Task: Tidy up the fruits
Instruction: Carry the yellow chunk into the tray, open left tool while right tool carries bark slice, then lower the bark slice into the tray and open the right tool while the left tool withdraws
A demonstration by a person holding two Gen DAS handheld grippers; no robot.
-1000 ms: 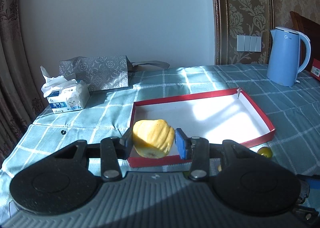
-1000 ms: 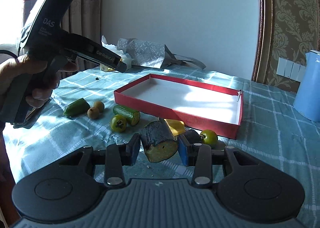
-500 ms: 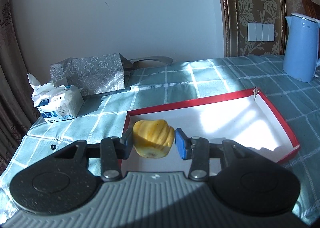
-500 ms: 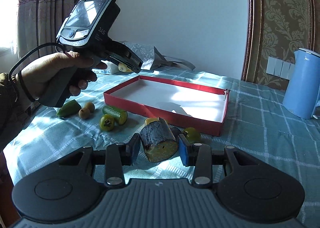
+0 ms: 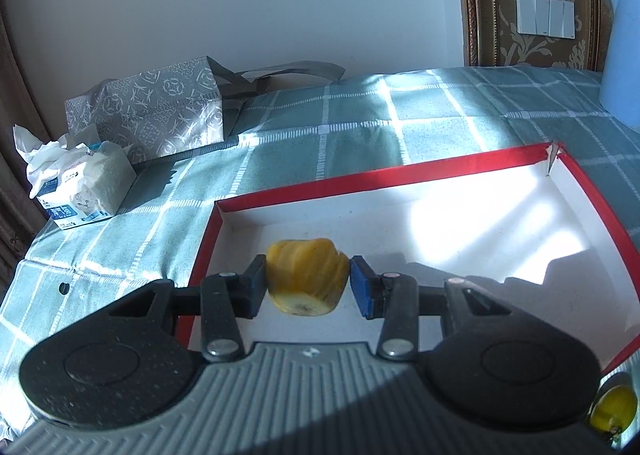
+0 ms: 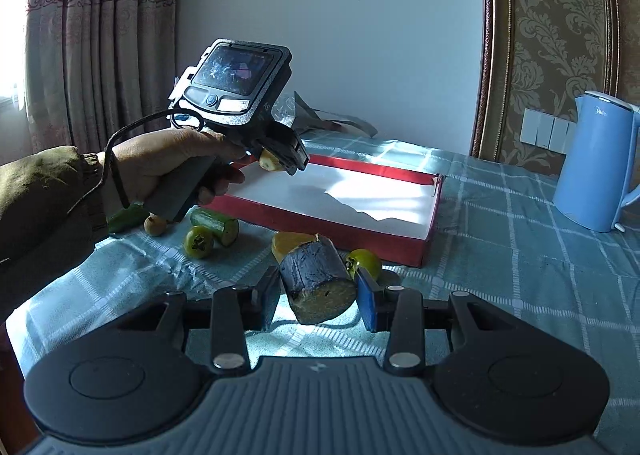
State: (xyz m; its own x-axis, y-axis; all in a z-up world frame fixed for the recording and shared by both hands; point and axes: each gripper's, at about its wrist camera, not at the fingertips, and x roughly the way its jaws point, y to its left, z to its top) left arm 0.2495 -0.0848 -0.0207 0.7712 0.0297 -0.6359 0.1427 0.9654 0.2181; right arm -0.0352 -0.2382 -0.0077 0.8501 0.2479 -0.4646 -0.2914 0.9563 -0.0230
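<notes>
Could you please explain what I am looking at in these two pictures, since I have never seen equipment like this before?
There is no robot here: a person holds a pistol-grip tool with two fingers in each hand, and each tool carries a wide-angle camera looking along its fingers.

The left camera shows the left gripper clamped on a yellow banana piece, held over the empty red tray.

The right camera shows the right gripper clamped on a dark-skinned fruit chunk above the checked tablecloth. It also shows the person's left hand with the other tool. On the cloth lie cucumber pieces and small round fruits. A blue kettle stands to the right.
</notes>
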